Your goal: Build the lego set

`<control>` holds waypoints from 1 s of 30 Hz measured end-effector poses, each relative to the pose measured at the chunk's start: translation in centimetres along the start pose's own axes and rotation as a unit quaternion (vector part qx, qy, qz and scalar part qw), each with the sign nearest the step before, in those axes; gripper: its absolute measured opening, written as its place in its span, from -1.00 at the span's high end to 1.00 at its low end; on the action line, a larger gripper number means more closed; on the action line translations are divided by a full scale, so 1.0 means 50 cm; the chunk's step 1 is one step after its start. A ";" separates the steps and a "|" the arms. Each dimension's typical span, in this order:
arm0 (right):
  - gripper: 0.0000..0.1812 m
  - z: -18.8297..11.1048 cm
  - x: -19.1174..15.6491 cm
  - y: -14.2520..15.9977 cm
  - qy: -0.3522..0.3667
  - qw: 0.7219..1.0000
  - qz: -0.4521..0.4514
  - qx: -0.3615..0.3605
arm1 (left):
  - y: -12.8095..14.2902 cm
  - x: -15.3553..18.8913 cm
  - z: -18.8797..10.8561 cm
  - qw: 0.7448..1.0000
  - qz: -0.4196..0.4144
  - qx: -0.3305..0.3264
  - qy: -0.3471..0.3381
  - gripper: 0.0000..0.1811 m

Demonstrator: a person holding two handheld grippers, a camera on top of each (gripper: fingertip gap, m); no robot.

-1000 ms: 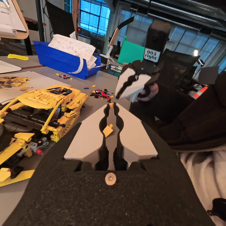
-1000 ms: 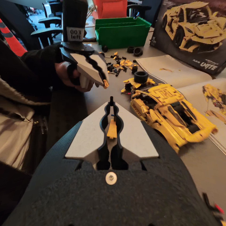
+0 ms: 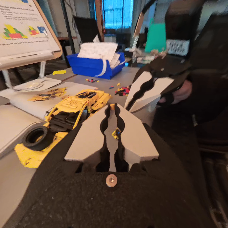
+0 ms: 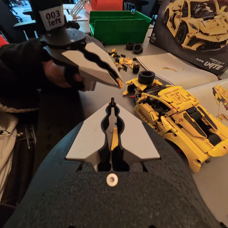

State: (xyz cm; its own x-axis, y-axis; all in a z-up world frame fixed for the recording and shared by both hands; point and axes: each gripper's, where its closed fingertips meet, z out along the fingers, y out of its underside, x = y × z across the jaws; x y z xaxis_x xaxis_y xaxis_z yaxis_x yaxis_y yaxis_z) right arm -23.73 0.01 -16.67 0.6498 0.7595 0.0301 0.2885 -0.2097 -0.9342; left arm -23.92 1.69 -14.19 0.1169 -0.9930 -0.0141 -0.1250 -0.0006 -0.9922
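Left gripper (image 3: pixel 112 106) held above the grey surface (image 3: pixel 14 185), fingers (image 3: pixel 130 129) narrowed onto a small yellow piece (image 3: pixel 112 106) pinched at the very tips; same gripper seen from the right wrist view (image 4: pixel 119 82) with the yellow piece (image 4: pixel 120 82) poking out of the tips, a hand (image 4: pixel 58 75) wrapped round its grip. Right gripper (image 4: pixel 112 103) close by, fingers (image 4: pixel 134 133) nearly together on a small black peg (image 4: pixel 112 100) standing up from the tips; from the left wrist view, seen (image 3: pixel 128 108) just right of the left tips, angled down toward them, tips near but apart. Partly built yellow lego car (image 4: pixel 176 118) resting on the surface right of the right gripper, roof and side panels on, a loose black tyre (image 4: pixel 146 76) perched on its far end. In the left wrist view the car (image 3: pixel 76 108) just left of the fingers, tyre (image 3: pixel 37 139) leaning on yellow bodywork. Scattered yellow and black parts (image 4: pixel 122 61) and two more tyres (image 4: pixel 134 47) lying before a green bin (image 4: pixel 118 28). Set box (image 4: pixel 192 32) propped at far right, open booklet (image 4: pixel 172 69) flat beside the car. Blue bin (image 3: pixel 93 66) stuffed with paper and a small pile of red, black and yellow bits (image 3: pixel 122 91) farther back
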 end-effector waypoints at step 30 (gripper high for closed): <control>0.97 -0.557 0.147 0.384 0.038 0.570 0.179 -0.801 | 0.030 0.008 0.012 0.996 -0.076 -0.026 0.044 0.93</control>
State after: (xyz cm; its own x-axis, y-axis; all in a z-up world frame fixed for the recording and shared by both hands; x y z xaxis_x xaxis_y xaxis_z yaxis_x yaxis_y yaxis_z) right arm 6.15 -15.57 -24.47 0.8795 0.4758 0.0119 0.3604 -0.6820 0.6364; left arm -23.49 1.36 -15.74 0.0526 -0.9874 0.1495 -0.1635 -0.1562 -0.9741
